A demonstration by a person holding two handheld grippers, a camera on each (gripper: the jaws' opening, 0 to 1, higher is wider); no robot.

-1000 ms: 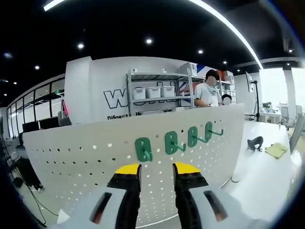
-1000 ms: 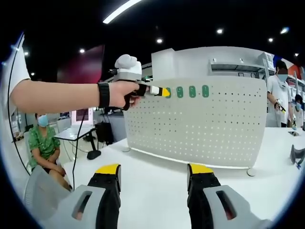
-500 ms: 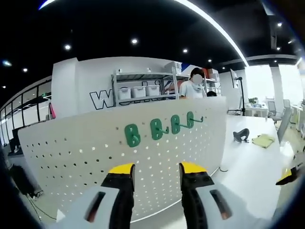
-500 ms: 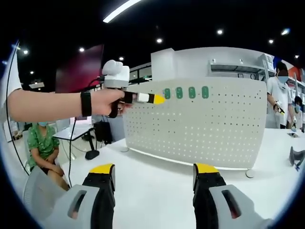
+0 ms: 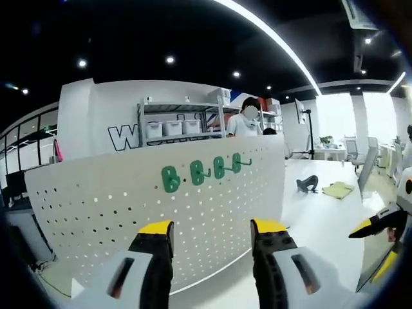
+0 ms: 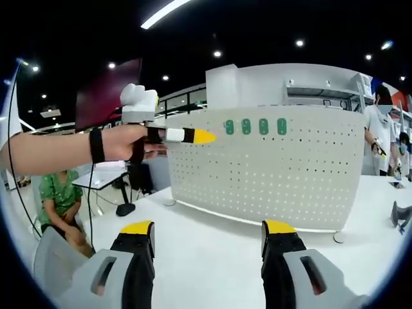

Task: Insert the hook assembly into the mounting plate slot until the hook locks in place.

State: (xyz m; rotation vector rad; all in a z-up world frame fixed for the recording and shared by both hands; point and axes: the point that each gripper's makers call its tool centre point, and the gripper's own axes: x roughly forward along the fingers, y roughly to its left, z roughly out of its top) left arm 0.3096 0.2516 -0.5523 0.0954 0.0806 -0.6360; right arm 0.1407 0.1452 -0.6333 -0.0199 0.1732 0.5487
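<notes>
4 green hooks (image 5: 193, 174), 1 white pegboard (image 5: 109, 212), 2 grippers (image 5: 211, 235)

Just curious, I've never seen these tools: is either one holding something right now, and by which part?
Nothing is held. Both the left gripper and right gripper are open and empty; four green hooks hang on the pegboard.

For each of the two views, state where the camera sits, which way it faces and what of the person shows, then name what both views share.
Left gripper view: rides the left gripper, facing the pegboard and its four green hooks; the right gripper's yellow tip shows at the right edge.
Right gripper view: rides the right gripper, low over the white table, facing the pegboard; the person's hand holds the left gripper.
Shared: pegboard, hooks, table.
</notes>
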